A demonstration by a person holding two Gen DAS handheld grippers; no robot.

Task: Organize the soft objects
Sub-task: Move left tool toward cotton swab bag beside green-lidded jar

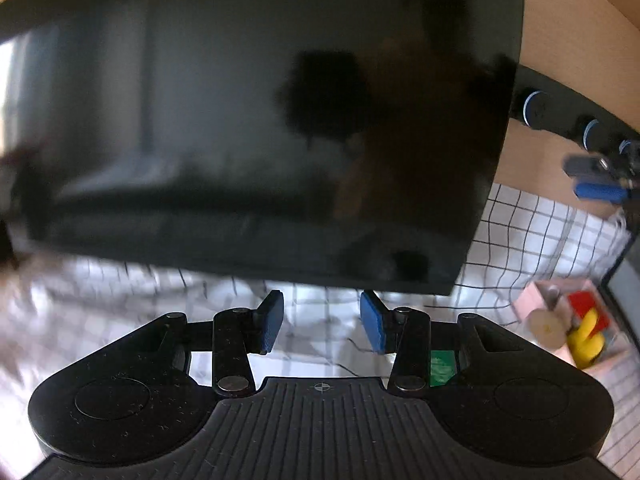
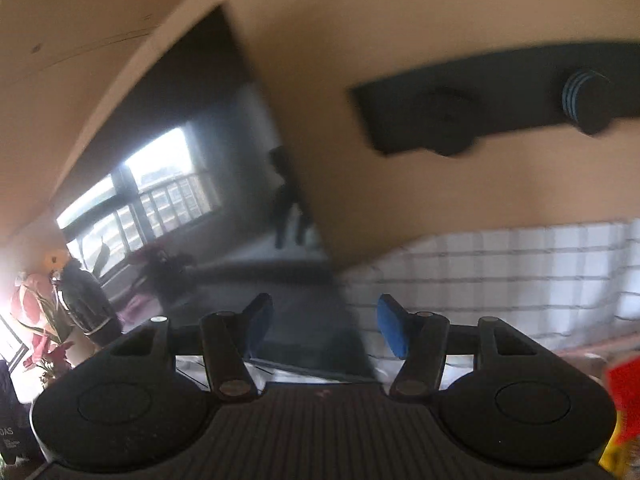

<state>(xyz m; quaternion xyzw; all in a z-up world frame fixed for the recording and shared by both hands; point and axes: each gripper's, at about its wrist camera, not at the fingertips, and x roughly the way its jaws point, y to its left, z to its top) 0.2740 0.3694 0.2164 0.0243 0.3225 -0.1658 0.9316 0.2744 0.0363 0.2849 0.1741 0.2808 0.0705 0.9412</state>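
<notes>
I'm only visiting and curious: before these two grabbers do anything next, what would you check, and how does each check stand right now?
1. Left gripper jaws apart with nothing between them: ok.
2. Right gripper jaws apart with nothing between them: ok.
3. Sharp view: not ok, both views are blurred.
4. Soft object to pick in view: cannot tell; only a pink box of red and yellow items shows, at the right edge of the left view.
5. Clear of the black screen: cannot tell; it fills the left view.
6. Checked cloth lying flat: not ok, wrinkled.

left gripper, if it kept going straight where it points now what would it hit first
Probably the dark screen, near its lower edge: it fills the view just beyond the open, empty left gripper. Blur leaves depth unclear.
</notes>
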